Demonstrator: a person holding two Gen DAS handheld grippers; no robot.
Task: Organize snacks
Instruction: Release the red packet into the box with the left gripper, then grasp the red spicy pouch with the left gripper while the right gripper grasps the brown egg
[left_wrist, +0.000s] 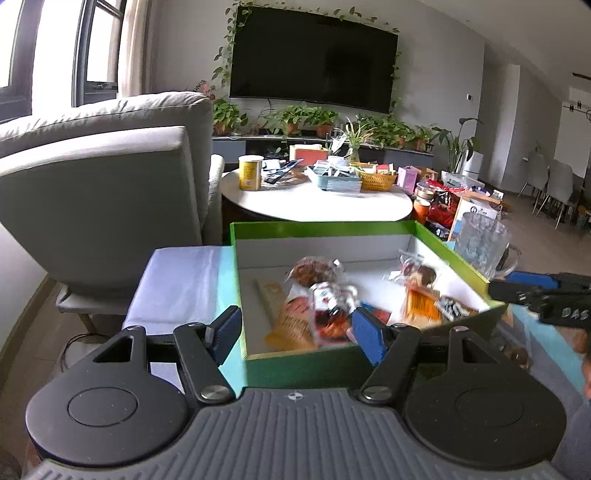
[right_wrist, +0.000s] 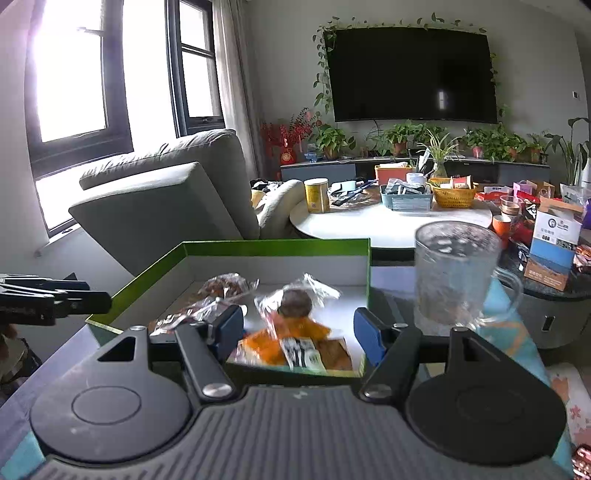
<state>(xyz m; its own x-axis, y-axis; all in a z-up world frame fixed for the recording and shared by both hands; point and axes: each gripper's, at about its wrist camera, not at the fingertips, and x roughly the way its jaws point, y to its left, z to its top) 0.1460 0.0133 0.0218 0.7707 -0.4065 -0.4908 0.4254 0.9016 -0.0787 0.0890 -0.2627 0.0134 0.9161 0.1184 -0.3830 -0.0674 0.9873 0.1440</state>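
Now the snack packets (left_wrist: 332, 302) are seen heaped in the green box (left_wrist: 321, 227) at frame centre, gathered for tidiness. Nothing is gripped: the left gripper (left_wrist: 295, 332) is spread wide, the right gripper (right_wrist: 299, 334) parted, both poised low over the box.

white letters "das" on the right gripper (left_wrist: 535, 295).

Glass mug (right_wrist: 456, 273), grey armchair (left_wrist: 110, 192), wall television (left_wrist: 314, 59).
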